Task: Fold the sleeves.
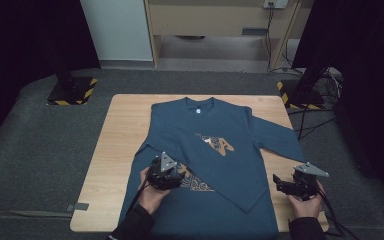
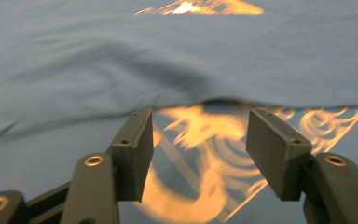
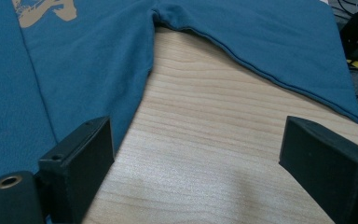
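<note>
A dark teal long-sleeved shirt (image 1: 205, 150) lies face up across most of the pale wood-grain counter (image 1: 115, 150), its neck toward the far edge and its hem hanging over the near one. The sleeve on the person's left is already folded in across the body, forming a long diagonal flap that ends in a point low on the front; the other sleeve (image 1: 277, 137) still stretches out flat toward the right edge. The cloth looks like soft matte knit, with a stitched seam along the sleeve edge and an orange-tan print (image 1: 215, 144) on the chest, part of it under the flap. The work in hand seems to be folding the shirt, and the right sleeve is probably next: take it near the cuff, lift only slightly, and lay it across so its edge matches the first fold without dragging the body. The left tongs (image 1: 172, 175) hover just over the flap's edge above the swirled print (image 2: 200, 154), jaws half spread with nothing pinched, though that close view is blurred. The right tongs (image 1: 282, 185) sit at the shirt's right side seam over bare wood, jaws wide apart and empty.
</note>
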Tool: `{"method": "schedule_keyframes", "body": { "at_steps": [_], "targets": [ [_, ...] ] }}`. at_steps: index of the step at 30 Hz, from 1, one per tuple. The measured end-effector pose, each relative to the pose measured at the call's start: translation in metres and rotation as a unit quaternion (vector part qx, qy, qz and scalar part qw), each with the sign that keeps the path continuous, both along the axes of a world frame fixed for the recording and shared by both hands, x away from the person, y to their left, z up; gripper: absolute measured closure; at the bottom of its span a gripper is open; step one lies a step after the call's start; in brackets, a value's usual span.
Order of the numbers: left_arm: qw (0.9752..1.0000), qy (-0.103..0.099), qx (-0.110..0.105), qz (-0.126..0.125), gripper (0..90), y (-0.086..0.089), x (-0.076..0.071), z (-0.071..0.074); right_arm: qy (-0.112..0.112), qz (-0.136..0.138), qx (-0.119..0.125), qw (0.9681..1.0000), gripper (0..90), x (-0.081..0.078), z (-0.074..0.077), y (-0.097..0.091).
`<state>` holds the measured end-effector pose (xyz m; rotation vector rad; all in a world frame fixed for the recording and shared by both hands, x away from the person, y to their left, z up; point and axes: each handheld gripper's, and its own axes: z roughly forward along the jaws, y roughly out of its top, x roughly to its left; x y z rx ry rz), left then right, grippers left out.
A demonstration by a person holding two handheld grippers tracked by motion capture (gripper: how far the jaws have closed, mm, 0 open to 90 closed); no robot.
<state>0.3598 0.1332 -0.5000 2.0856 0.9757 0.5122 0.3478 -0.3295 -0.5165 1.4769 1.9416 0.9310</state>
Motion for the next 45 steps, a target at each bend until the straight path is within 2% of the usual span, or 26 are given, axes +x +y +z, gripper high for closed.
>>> {"method": "schedule_keyframes", "body": {
  "at_steps": [3,5,9,12,15,18,24,26,33,36,38,41,45],
  "targets": [
    [0.9998,0.001,-0.008,0.02,37.3,0.018,-0.004,-0.002,-0.001,0.005,0.0,1.0,9.4,0.0,0.001,0.002],
    [0.9995,-0.002,0.002,0.031,34.8,0.027,-0.006,-0.003,0.001,0.008,0.002,1.0,9.3,0.001,0.001,0.003],
    [0.9987,-0.003,0.007,0.051,31.2,0.045,-0.012,-0.008,0.005,0.013,0.006,0.9999,7.4,0.001,0.001,0.003],
    [0.9961,0.0,0.033,0.082,25.3,0.058,-0.014,-0.01,0.005,0.015,0.012,0.9998,6.8,0.001,0.002,0.003],
    [0.9943,0.006,0.025,0.103,22.8,0.074,-0.016,-0.011,0.006,0.015,0.013,0.9998,6.8,0.002,0.003,0.004],
    [0.991,0.004,0.026,0.132,19.4,0.091,-0.018,-0.011,0.007,0.017,0.012,0.9998,6.9,0.003,0.005,0.005],
    [0.9824,0.025,-0.002,0.185,12.8,0.13,-0.024,-0.017,0.002,0.016,0.021,0.9996,7.3,0.006,0.014,0.005],
    [0.9786,0.023,0.01,0.204,11.1,0.14,-0.027,-0.02,-0.002,0.017,0.026,0.9995,7.4,0.008,0.018,0.005],
    [0.9686,0.052,0.008,0.243,7.6,0.171,-0.032,-0.034,-0.009,0.025,0.012,0.9996,8.9,0.031,0.035,0.015],
    [0.9674,0.048,0.006,0.249,6.5,0.175,-0.032,-0.036,-0.012,0.026,0.012,0.9995,9.1,0.044,0.041,0.019],
    [0.9655,0.05,0.007,0.256,5.2,0.176,-0.031,-0.036,-0.015,0.023,0.013,0.9995,9.8,0.054,0.045,0.021],
    [0.964,0.053,0.008,0.261,2.4,0.177,-0.03,-0.036,-0.015,0.016,0.014,0.9997,10.7,0.068,0.049,0.02],
    [0.9643,0.056,0.009,0.259,0.7,0.178,-0.028,-0.037,-0.015,0.002,0.016,0.9998,11.8,0.089,0.053,0.017]
  ]
}}
